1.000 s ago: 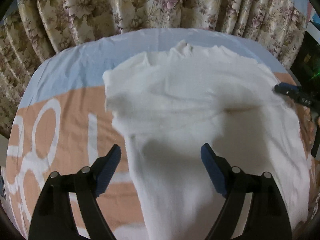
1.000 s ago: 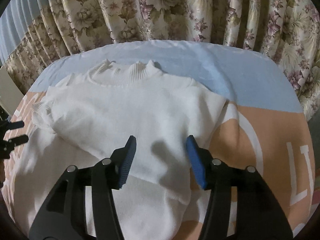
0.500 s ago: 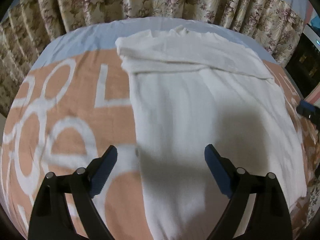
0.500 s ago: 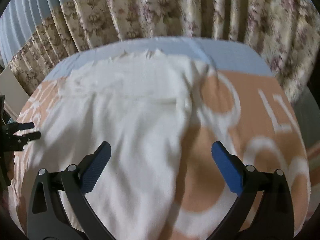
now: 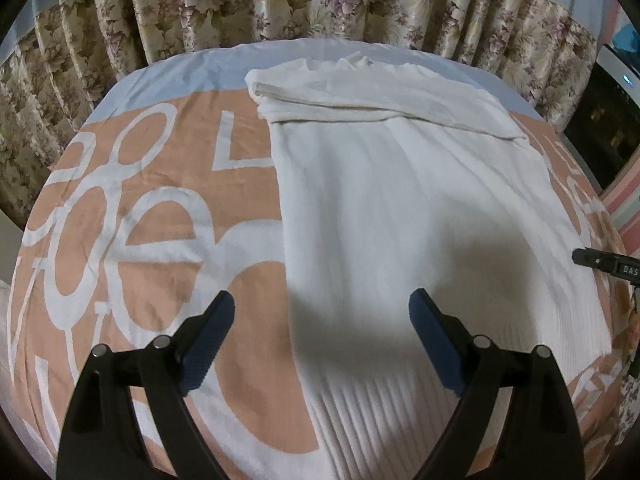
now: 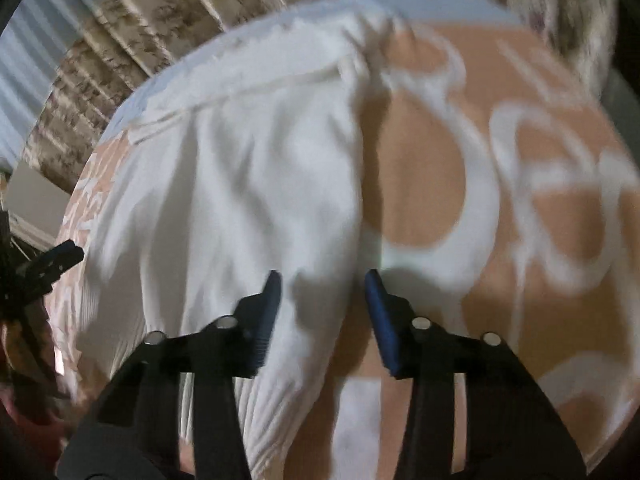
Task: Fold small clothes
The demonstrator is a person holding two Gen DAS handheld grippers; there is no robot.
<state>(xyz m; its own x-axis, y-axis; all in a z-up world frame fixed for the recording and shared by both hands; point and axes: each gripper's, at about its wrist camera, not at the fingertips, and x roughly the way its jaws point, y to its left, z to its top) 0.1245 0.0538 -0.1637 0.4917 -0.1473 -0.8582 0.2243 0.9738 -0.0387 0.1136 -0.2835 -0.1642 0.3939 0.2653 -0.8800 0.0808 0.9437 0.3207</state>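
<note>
**Sleeves folded in — both grippers now at the hem end**

While the right gripper narrows its jaws, the right-hand side edge of the white sweater stands between its blue pads. They are closing, yet the blurred right wrist view does not show them pressing the knit; treat this grip as not yet made. Half a second ago these jaws stood wide apart over the same edge, so the pinch is only just beginning.

Your left gripper is spread wide and holds nothing. Its left pad hangs over the peach-and-white bedcover, its right pad over the sweater body, with the garment's left side edge running up between them.

Compared with a second ago, both views now look from nearer the ribbed hem. The sweater lies flat on the bedcover, neck toward the floral curtain, and a sleeve lies folded across the chest just below the collar — the body now reads as a long, narrow panel.

Judged from this layout, the sleeve stage is complete and the next stage is the lengthwise fold, hem toward collar. Both lower corners need a grip before any lift. If one side rises alone, expect the panel to skew and the folded sleeve to slide out.
</note>
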